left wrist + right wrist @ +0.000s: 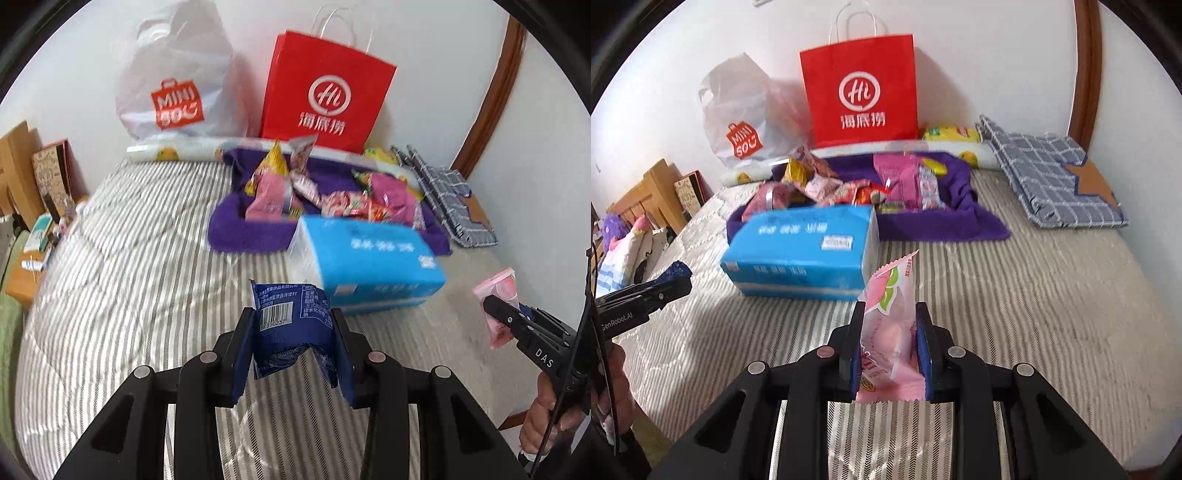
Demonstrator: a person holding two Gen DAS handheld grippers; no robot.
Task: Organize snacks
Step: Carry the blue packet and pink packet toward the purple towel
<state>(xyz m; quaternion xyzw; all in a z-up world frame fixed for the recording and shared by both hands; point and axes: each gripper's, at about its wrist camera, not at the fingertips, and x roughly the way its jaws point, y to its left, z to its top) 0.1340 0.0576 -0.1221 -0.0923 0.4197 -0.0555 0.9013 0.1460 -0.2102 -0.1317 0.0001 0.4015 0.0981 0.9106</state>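
Observation:
My left gripper (293, 314) is shut on a dark blue snack packet (291, 325) with a barcode, held above the striped bed. My right gripper (889, 310) is shut on a pink snack packet (890, 332) with a peach picture; the same pink snack packet (496, 295) shows at the right edge of the left wrist view. A heap of snack packets (332, 195) lies on a purple towel (236, 232) further back; the heap of snack packets (849, 188) on the purple towel (942, 221) also appears in the right wrist view. The left gripper (677, 275) is seen at the left edge there.
A blue tissue pack (369, 258) lies before the towel, also the blue tissue pack (805, 251). A red paper bag (325, 92) and a white plastic bag (177, 81) stand against the wall. A folded checked cloth (1052, 177) lies at right. A wooden bedside stand (22, 280) is at left.

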